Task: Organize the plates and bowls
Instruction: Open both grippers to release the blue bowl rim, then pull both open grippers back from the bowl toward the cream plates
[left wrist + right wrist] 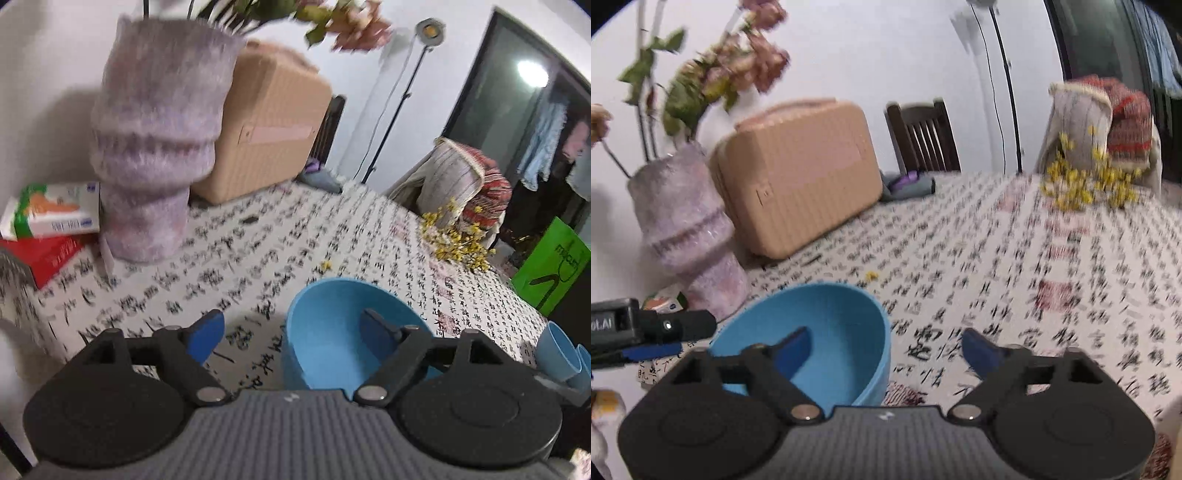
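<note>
1. I'm looking into a lived-in home, at a table [1052, 258] under a calligraphy-print cloth.
2. A vase [155, 147] of dried flowers and a suitcase [801, 177] stand on it.
3. A chair [923, 136] stands behind; laundry [546, 144] hangs by the window.

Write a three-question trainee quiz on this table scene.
1. True or false: the left hand-held gripper is shut on the blue bowl.
2. Which object stands right beside the purple vase? A) green bag B) tan suitcase C) wooden chair
3. Fill in: the scattered flowers at the table's far edge are ____.

Key: 1 false, both hand-held grippers, including the right, are open; 2 B; 3 yellow.
</note>
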Action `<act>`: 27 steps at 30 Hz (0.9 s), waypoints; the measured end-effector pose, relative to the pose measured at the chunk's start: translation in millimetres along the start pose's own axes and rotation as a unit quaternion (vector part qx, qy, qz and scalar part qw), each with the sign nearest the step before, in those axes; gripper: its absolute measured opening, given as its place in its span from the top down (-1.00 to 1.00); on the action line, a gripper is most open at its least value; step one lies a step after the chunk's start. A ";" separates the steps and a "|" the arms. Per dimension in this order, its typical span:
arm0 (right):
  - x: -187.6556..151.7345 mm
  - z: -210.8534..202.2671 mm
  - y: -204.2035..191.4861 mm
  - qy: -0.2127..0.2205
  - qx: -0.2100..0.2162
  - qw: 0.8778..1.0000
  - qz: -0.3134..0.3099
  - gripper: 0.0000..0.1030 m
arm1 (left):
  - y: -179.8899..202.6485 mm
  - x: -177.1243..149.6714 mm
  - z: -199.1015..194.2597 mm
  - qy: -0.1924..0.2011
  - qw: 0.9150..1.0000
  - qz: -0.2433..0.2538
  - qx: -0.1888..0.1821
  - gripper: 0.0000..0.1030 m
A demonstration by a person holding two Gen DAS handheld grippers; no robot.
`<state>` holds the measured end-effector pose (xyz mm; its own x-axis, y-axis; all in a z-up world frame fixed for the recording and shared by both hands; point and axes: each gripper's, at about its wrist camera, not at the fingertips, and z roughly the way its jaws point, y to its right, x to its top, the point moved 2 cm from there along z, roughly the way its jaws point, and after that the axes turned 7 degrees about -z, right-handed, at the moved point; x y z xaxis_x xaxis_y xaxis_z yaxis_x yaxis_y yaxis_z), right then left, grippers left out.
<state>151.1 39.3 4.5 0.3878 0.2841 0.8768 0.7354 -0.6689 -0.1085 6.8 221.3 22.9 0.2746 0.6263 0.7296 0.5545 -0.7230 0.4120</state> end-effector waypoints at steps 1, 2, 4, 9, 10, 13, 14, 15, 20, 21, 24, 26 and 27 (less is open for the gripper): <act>-1.9 -5.7 0.5 0.008 0.002 1.000 -0.004 -0.84 | -1.9 -1.3 -4.3 0.008 1.000 0.006 -0.003 -0.91; -3.7 -11.7 0.9 0.015 0.005 1.000 -0.008 -0.92 | -4.8 -3.4 -9.0 0.018 1.000 0.009 -0.003 -1.00; -9.5 -25.0 0.8 0.036 0.009 0.999 -0.019 -1.00 | -12.0 -9.1 -18.6 0.040 0.999 0.015 -0.009 -1.00; -28.1 -55.3 -3.1 0.062 0.017 0.997 -0.048 -1.00 | -36.0 -23.1 -37.6 0.067 0.997 0.021 -0.017 -1.00; -31.7 -59.5 -3.8 0.064 0.019 0.996 -0.051 -1.00 | -39.9 -26.0 -41.2 0.073 0.997 0.022 -0.019 -1.00; -42.8 -69.8 -8.5 0.073 0.016 0.995 -0.065 -1.00 | -48.2 -36.3 -51.0 0.090 0.995 0.030 -0.018 -1.00; -46.1 -71.9 -9.9 0.076 0.012 0.995 -0.069 -1.00 | -50.2 -39.5 -52.9 0.094 0.995 0.035 -0.016 -1.00; -50.2 -73.4 -11.3 0.079 0.004 0.994 -0.070 -1.00 | -51.3 -43.0 -55.0 0.098 0.994 0.040 -0.013 -1.00; -70.3 -83.6 -13.3 0.088 -0.010 0.994 -0.064 -1.00 | -52.1 -61.5 -67.5 0.125 0.990 0.069 -0.019 -1.00; -74.6 -86.3 -14.4 0.094 -0.021 0.993 -0.070 -1.00 | -51.9 -65.5 -69.5 0.132 0.988 0.074 -0.018 -1.00; -84.5 -92.8 -15.8 0.098 -0.042 0.991 -0.076 -1.00 | -49.8 -76.4 -70.2 0.140 0.985 0.097 -0.015 -1.00; -89.9 -96.8 -15.9 0.100 -0.047 0.991 -0.075 -1.00 | -49.7 -81.2 -68.4 0.137 0.985 0.105 -0.013 -1.00; -92.9 -99.1 -15.4 0.101 -0.051 0.991 -0.073 -1.00 | -50.1 -83.0 -67.5 0.135 0.985 0.104 -0.015 -1.00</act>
<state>48.7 -44.8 -28.9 0.1549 0.2470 0.9566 0.7114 -0.6997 0.0655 -96.9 185.8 -21.4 0.1580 0.3667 0.9168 0.4840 -0.8381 0.2518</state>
